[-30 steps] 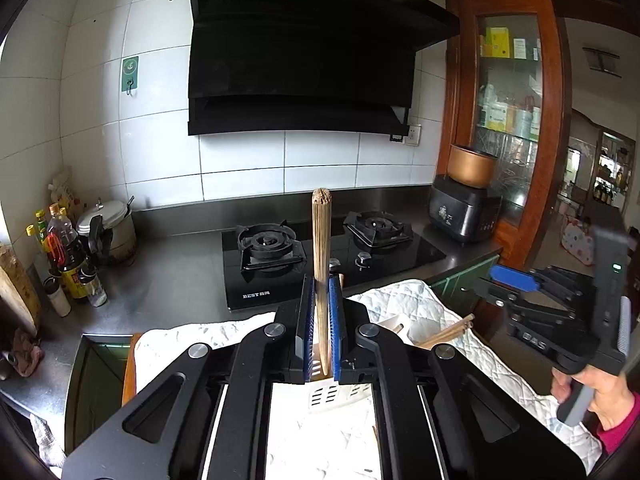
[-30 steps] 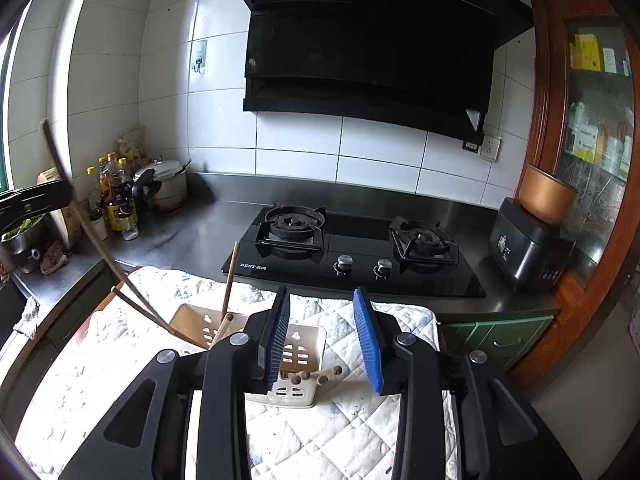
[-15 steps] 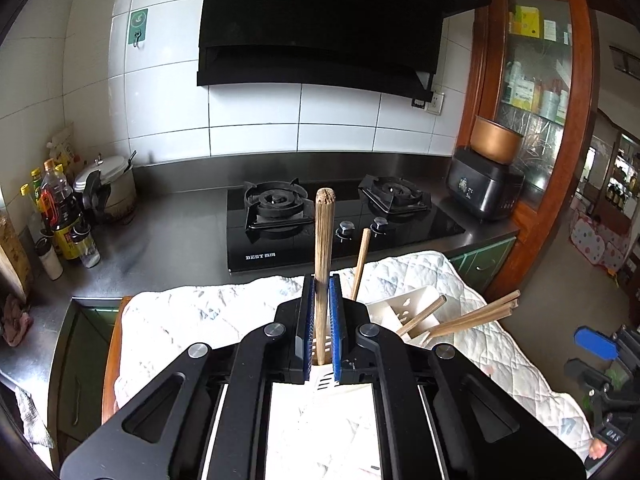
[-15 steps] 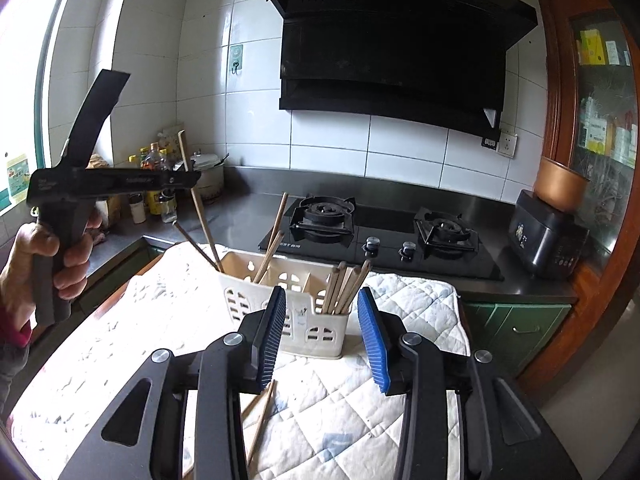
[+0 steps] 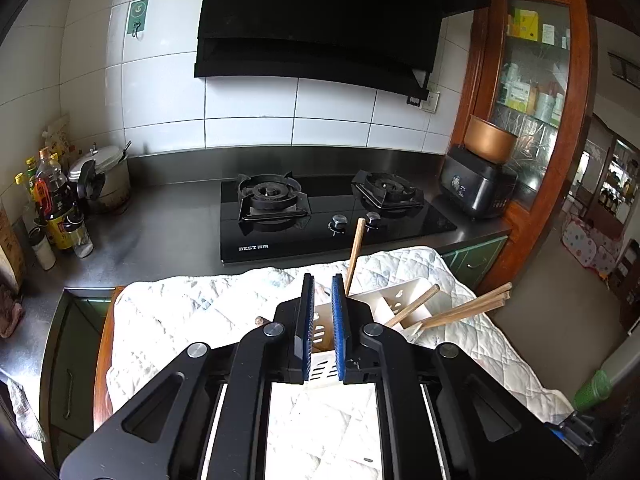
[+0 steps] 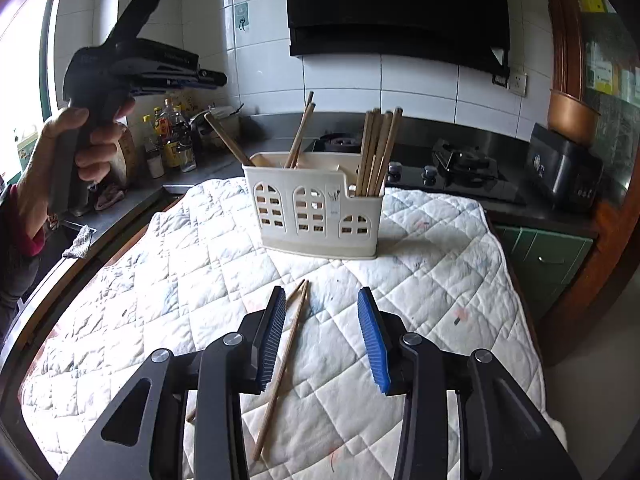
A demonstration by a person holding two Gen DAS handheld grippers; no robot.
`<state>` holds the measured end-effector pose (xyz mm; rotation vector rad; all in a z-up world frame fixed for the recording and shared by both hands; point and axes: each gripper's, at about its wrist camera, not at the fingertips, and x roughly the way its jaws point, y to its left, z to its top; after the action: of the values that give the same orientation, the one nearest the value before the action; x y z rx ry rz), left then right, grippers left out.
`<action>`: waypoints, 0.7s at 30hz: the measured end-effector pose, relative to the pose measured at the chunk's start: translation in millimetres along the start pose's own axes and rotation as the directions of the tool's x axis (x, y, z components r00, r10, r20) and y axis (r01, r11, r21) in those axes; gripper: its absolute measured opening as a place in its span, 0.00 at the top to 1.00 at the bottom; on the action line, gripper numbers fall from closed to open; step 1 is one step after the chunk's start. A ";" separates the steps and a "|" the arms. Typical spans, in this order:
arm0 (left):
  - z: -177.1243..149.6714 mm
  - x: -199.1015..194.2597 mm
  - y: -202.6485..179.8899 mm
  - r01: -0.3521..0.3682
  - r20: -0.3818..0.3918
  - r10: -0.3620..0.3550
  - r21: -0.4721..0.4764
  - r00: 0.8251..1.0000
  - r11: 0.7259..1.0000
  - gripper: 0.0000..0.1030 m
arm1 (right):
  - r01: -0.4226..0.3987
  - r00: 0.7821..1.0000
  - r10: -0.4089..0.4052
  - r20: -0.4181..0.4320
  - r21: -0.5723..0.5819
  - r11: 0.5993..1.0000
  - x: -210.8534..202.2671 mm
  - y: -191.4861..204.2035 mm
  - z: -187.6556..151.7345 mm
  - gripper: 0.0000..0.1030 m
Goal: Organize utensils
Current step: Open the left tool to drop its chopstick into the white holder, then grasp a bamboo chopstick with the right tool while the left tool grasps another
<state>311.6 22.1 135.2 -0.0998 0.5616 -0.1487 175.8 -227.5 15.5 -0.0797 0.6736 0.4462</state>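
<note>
Chopsticks (image 5: pixel 464 309) are seen in the left wrist view leaning out of a white slotted utensil caddy (image 5: pixel 394 300) that stands on a white quilted cloth (image 5: pixel 192 312); one stick (image 5: pixel 355 254) rises nearly upright, and others slant out toward the right. Left gripper (image 5: pixel 321 284) sits directly above the caddy with its blue pads (image 5: pixel 307 320) a narrow gap apart, jaws opening, nothing between them. Behind the cloth lies a black two-burner gas hob (image 5: pixel 328 216) on a steel counter (image 5: pixel 160 232), with a range hood (image 5: pixel 320 20) on the tiled wall, bottles (image 5: pixel 56 204) and a pot (image 5: pixel 108 184) at the left, and a dark appliance (image 5: pixel 476 192) at the right.

Right wrist view: the caddy (image 6: pixel 316 212) stands upright at the far part of the cloth (image 6: pixel 420 264). A bundle of chopsticks (image 6: pixel 378 148) stands in its right compartment; a few single sticks (image 6: pixel 300 132) lean in the other sections. Two loose chopsticks (image 6: pixel 286 356) lie on the cloth, near the caddy and apart from it. Right gripper (image 6: pixel 322 308) hovers over them with its jaws moderately apart and empty; the loose sticks pass under its left pad (image 6: pixel 272 340), and contact cannot be determined. A hand (image 6: pixel 64 160) at the upper left holds the left gripper's handle (image 6: pixel 92 92), raised above the counter
</note>
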 end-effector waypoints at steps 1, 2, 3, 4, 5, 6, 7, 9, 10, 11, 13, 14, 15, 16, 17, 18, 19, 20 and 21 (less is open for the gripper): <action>-1.8 -6.3 -0.9 0.005 0.009 -0.005 0.000 1.000 1.000 0.91 | -0.008 1.000 0.008 -0.013 0.009 1.000 2.5 0.8 -5.9 0.64; -3.9 -12.9 -2.0 0.008 0.019 -0.009 0.003 1.000 1.000 0.91 | -0.013 1.000 0.013 -0.023 0.014 1.000 4.4 2.5 -11.9 0.65; -7.1 -20.1 -3.5 0.012 0.028 -0.012 0.007 1.000 1.000 0.88 | -0.012 0.999 0.013 -0.032 0.018 1.000 6.4 4.2 -17.6 0.65; -10.4 -27.3 -3.9 0.014 0.038 -0.014 0.010 0.999 1.000 0.83 | -0.015 0.999 0.016 -0.042 0.021 1.000 8.9 5.7 -22.4 0.65; -13.7 -34.4 -3.8 0.011 0.048 -0.012 0.012 0.999 1.000 0.72 | -0.019 0.998 0.021 -0.053 0.024 1.000 11.5 8.1 -27.8 0.65; -18.4 -41.2 -4.1 0.008 0.059 -0.009 0.014 0.998 1.000 0.71 | -0.018 0.998 0.019 -0.063 0.026 1.000 14.1 10.9 -33.5 0.65; -23.1 -47.1 -4.5 0.011 0.062 -0.012 0.019 0.998 1.000 0.71 | -0.015 0.997 0.017 -0.074 0.025 1.000 17.0 13.5 -39.0 0.65; -34.3 -56.8 -4.5 0.016 0.062 -0.018 0.025 0.998 1.000 0.71 | -0.029 0.994 0.033 -0.100 0.047 0.999 23.6 16.0 -49.1 0.66; -40.0 -60.9 -3.4 0.025 0.059 -0.027 0.025 0.998 0.999 0.71 | -0.035 0.993 0.041 -0.113 0.057 0.998 26.6 18.3 -54.3 0.68; -46.3 -65.0 -1.9 0.035 0.059 -0.036 0.023 0.998 0.999 0.71 | -0.034 0.991 0.041 -0.124 0.060 0.998 29.4 20.9 -58.6 0.70; -59.6 -72.2 2.2 0.041 0.054 -0.042 0.012 0.998 0.999 0.71 | -0.032 0.989 0.042 -0.145 0.066 0.997 34.4 25.8 -66.7 0.71; -66.7 -75.7 4.2 0.048 0.051 -0.048 0.006 0.998 0.999 0.71 | -0.032 0.987 0.043 -0.154 0.069 0.997 36.4 28.2 -69.3 0.71; -73.7 -79.1 6.2 0.052 0.048 -0.052 0.000 0.998 0.999 0.71 | -0.031 0.986 0.043 -0.164 0.073 0.997 38.9 30.3 -72.1 0.72; -80.9 -82.1 8.4 0.051 0.045 -0.050 -0.009 0.998 0.999 0.71 | -0.030 0.984 0.043 -0.173 0.076 0.997 41.5 32.0 -74.5 0.72; -88.4 -85.0 10.7 0.054 0.040 -0.053 -0.020 0.998 0.998 0.66 | -0.028 0.983 0.042 -0.181 0.079 0.996 44.0 33.3 -76.7 0.73; -96.5 -87.6 12.6 0.057 0.033 -0.056 -0.026 0.998 0.998 0.63 | -0.024 0.981 0.039 -0.190 0.080 0.996 46.6 34.5 -78.7 0.73; -104.7 -90.3 13.6 0.050 0.028 -0.049 -0.026 0.998 0.998 0.63 | -0.019 0.979 0.035 -0.200 0.083 0.996 49.4 34.7 -80.0 0.74; -112.9 -92.8 14.6 0.041 0.026 -0.040 -0.022 0.999 0.999 0.63 | -0.016 0.977 0.034 -0.209 0.089 0.996 52.3 34.9 -81.6 0.75; -121.0 -95.4 15.0 0.034 0.022 -0.033 -0.018 0.999 0.999 0.63 | -0.014 0.975 0.034 -0.219 0.093 0.996 55.0 35.3 -83.3 0.75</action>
<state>168.6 46.4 81.1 -0.1284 0.5400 -0.1747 150.0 -192.9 -81.2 -0.0351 0.9129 0.4333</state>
